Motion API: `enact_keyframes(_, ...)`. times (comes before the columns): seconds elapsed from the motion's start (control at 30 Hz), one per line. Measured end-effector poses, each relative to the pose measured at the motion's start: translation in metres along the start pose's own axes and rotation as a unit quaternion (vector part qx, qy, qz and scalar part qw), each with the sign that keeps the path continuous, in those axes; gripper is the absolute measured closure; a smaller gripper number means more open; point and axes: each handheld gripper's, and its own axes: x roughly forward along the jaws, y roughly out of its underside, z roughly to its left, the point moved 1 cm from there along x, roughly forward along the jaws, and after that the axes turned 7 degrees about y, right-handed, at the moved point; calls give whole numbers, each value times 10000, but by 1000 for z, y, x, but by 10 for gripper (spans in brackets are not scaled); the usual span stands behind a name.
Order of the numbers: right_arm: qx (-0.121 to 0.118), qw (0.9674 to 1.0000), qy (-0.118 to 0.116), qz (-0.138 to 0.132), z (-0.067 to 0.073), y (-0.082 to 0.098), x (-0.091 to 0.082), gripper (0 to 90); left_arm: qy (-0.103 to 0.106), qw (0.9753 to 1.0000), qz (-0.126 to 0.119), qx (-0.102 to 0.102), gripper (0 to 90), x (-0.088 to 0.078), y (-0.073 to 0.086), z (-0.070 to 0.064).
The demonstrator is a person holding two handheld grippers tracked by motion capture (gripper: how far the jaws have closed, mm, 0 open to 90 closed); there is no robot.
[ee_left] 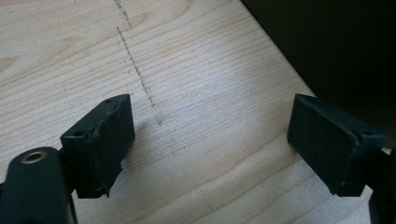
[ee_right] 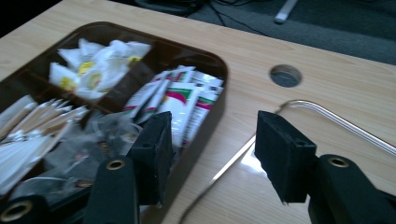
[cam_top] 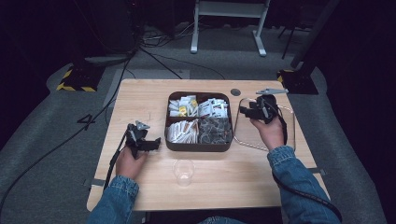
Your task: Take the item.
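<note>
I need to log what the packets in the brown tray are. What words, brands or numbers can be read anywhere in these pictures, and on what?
None can be read.
Packets with red and green print in the brown tray: print too blurred to read.
White sachets with yellow marks: too small and blurred.
Clear cup, table, both grippers: no lettering visible.

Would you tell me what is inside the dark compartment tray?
The tray holds white sachets, green-and-white packets, paper sticks and clear-wrapped bags; anything beneath those piles is covered.
</note>
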Motion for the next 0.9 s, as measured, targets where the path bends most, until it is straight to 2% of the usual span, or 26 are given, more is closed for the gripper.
enact_keyframes(0.07,-34,10000,-64,5,3,-1,0,482,2,10000,1,0,154,0,0,0)
enact_keyframes(0.1,-79,9997,-239,20,12,-3,0,484,-7,10000,5,5,153,0,0,0)
enact_keyframes(0.13,-79,9997,-239,20,12,-3,0,484,-7,10000,5,5,153,0,0,0)
enact_keyframes(0.17,-113,9993,-368,37,21,-6,0,480,-7,10000,2,6,153,0,0,0)
enact_keyframes(0.23,-142,9989,-439,59,27,-7,1,475,3,10000,4,15,153,0,-1,0)
enact_keyframes(0.4,-395,9979,-505,100,45,-9,4,472,3,10000,5,16,153,0,-1,0)
enact_keyframes(0.47,-440,9975,-535,108,48,-9,5,473,2,10000,3,16,153,0,-1,0)
enact_keyframes(0.63,-809,9942,-681,183,68,-7,16,493,2,10000,7,20,153,0,-1,0)
enact_keyframes(0.9,-959,9910,-854,367,88,-6,31,491,6,10000,4,17,153,0,-1,1)
